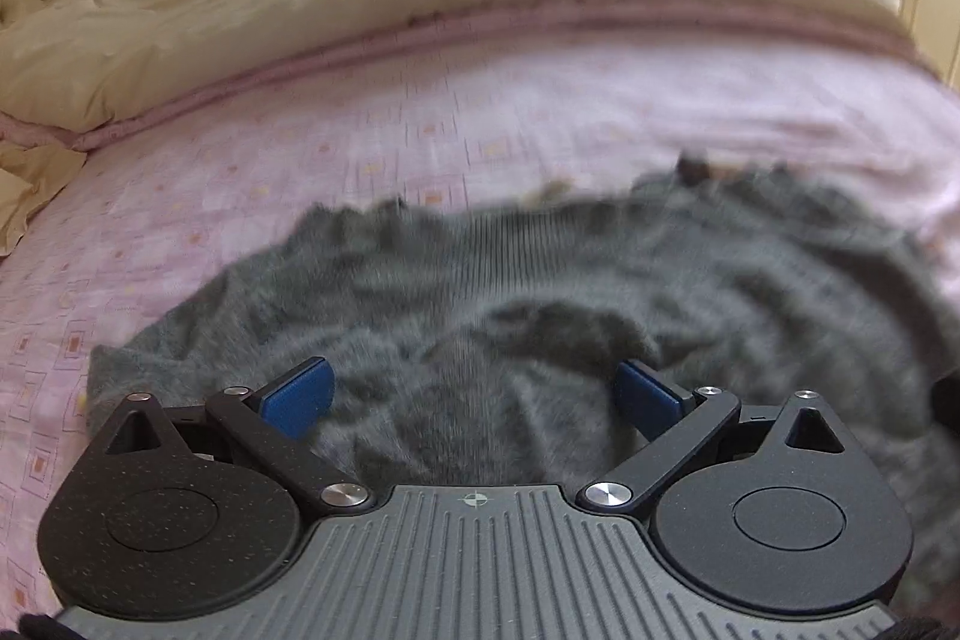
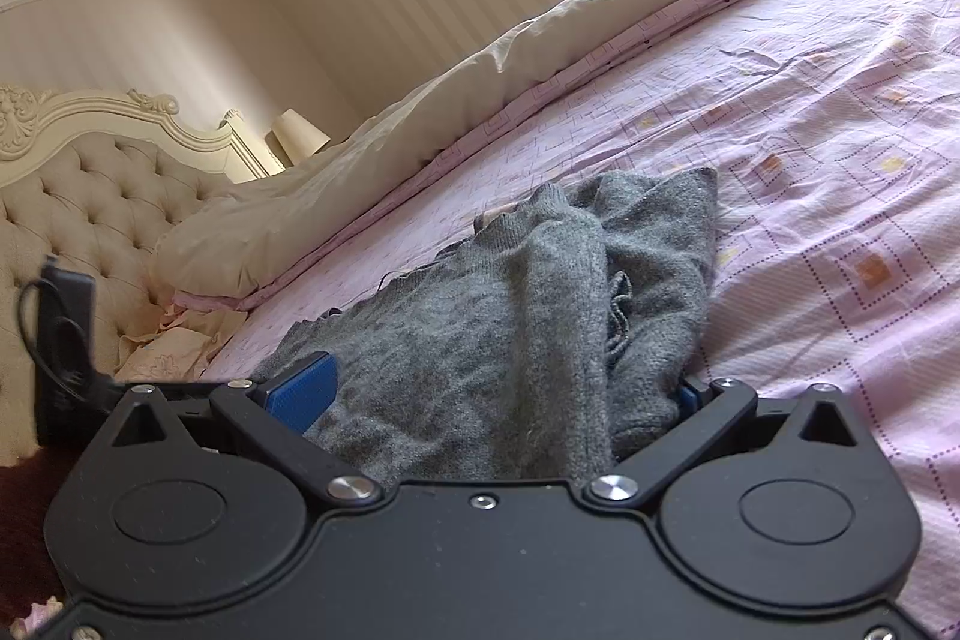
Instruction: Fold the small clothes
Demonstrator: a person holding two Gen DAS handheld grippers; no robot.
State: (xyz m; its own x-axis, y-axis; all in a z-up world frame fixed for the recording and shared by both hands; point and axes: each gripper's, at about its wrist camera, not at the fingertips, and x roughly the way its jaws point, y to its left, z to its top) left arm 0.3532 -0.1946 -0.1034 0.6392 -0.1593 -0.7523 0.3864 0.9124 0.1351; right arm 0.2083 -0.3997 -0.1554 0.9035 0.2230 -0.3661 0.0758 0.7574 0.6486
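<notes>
A rumpled grey knitted garment (image 2: pixel 498 316), seen bunched on the pink patterned bed (image 2: pixel 840 112), is straddled by the wide-open, empty right gripper (image 2: pixel 498 394) and left gripper (image 1: pixel 474 394), and is judged best flattened and squared at its edges before any fold is made.

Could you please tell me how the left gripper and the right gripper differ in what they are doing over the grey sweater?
The left gripper has bare blue pads above the grey sweater; knit bunches into the right gripper, nearly burying one pad. The left view is motion-blurred, the right view sharp. Both stand wide open above the pink bedspread.
</notes>
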